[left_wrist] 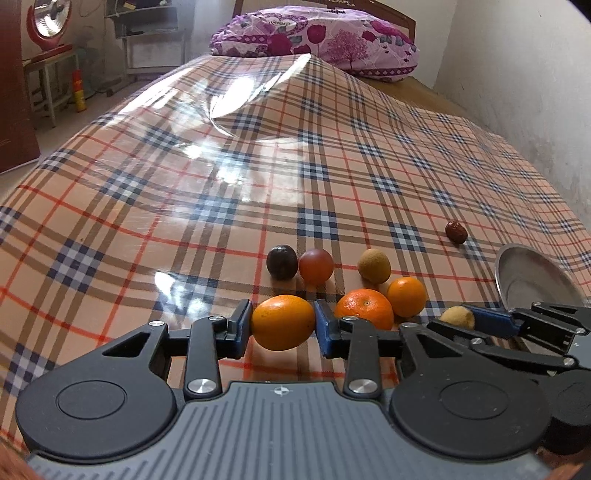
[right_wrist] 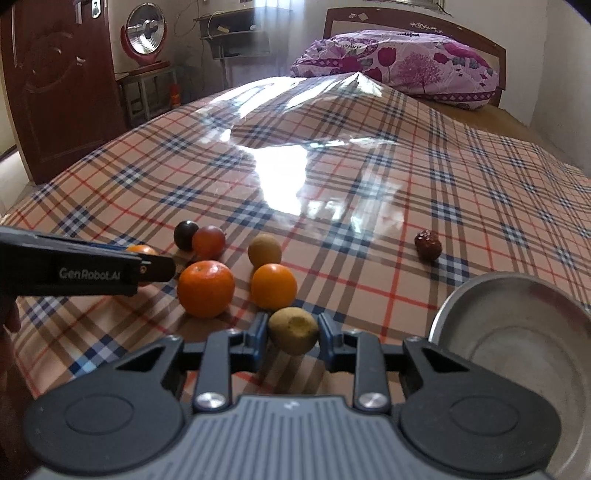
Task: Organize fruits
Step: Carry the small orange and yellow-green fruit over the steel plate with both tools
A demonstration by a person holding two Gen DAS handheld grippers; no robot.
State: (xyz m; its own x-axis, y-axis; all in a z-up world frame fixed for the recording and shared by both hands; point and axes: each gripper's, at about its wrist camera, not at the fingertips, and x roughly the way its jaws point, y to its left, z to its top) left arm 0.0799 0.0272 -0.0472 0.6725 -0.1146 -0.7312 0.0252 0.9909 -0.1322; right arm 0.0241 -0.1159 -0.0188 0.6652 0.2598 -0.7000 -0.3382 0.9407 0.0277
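My left gripper (left_wrist: 283,326) is shut on an oval orange fruit (left_wrist: 283,322), held just above the plaid tablecloth. My right gripper (right_wrist: 293,336) is shut on a tan-brown fruit (right_wrist: 293,329) beside a metal bowl (right_wrist: 517,332). The bowl also shows in the left wrist view (left_wrist: 532,277). On the cloth lie a tangerine (right_wrist: 205,289), a small orange (right_wrist: 274,286), a tan round fruit (right_wrist: 264,250), a dark plum (right_wrist: 185,234), a red-brown plum (right_wrist: 209,242) and a red jujube (right_wrist: 427,244) off to the right.
The plaid plastic cloth (left_wrist: 184,177) covers a bed, with a purple floral pillow (right_wrist: 399,66) at the far end. A red fan (right_wrist: 144,33) on a stool, a wooden door (right_wrist: 55,85) and shelves stand at the back left.
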